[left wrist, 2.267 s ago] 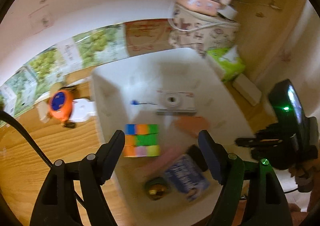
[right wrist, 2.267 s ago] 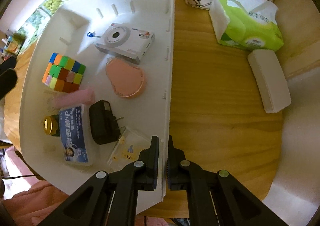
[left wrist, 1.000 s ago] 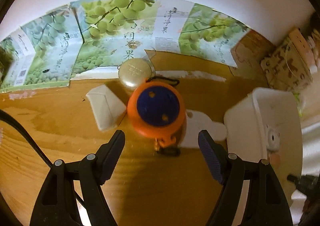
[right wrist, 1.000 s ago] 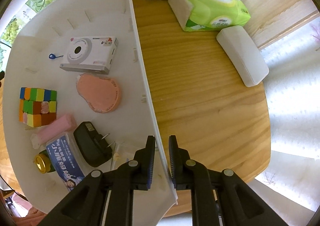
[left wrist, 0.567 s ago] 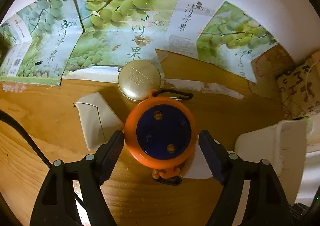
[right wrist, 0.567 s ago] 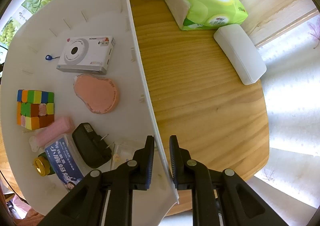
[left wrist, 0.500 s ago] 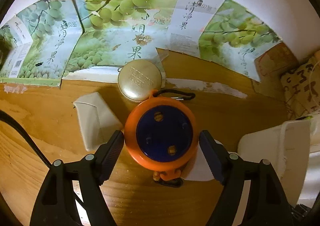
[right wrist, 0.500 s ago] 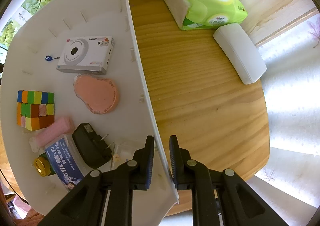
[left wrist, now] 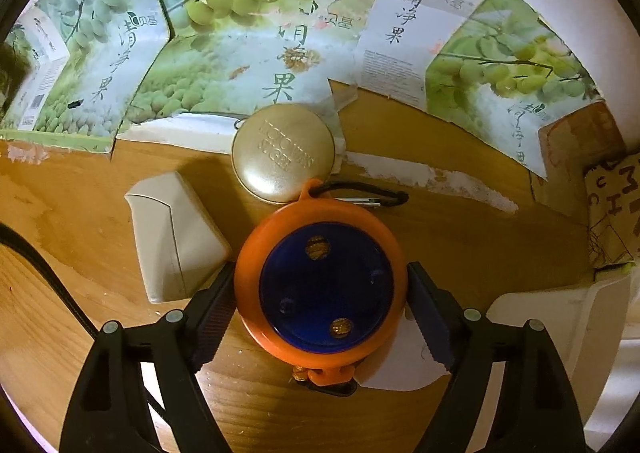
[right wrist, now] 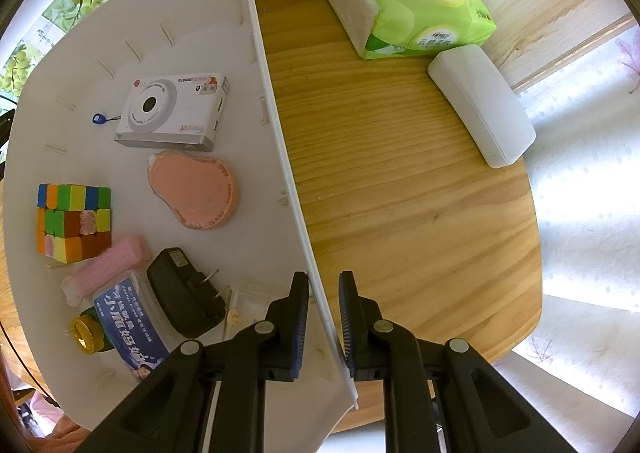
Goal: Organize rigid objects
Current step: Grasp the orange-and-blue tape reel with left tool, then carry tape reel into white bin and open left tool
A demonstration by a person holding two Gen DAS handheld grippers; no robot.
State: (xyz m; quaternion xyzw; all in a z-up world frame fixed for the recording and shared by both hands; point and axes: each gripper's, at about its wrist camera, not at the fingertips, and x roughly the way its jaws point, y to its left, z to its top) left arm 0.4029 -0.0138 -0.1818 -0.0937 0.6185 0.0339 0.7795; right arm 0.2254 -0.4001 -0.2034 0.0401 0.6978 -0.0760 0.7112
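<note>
Tabletop: orange reel (left wrist: 320, 289) between left jaws

Tape measure (left wrist: 321, 285) on table (left wrist: 460, 237); round tin (left wrist: 283, 153) behind, touching; case (left wrist: 172, 241) left; bin (left wrist: 560, 317) right.

left claw (left wrist: 320, 305): black arms, blue ridged pads, silver screws | right claw (right wrist: 323, 317): same build
</note>
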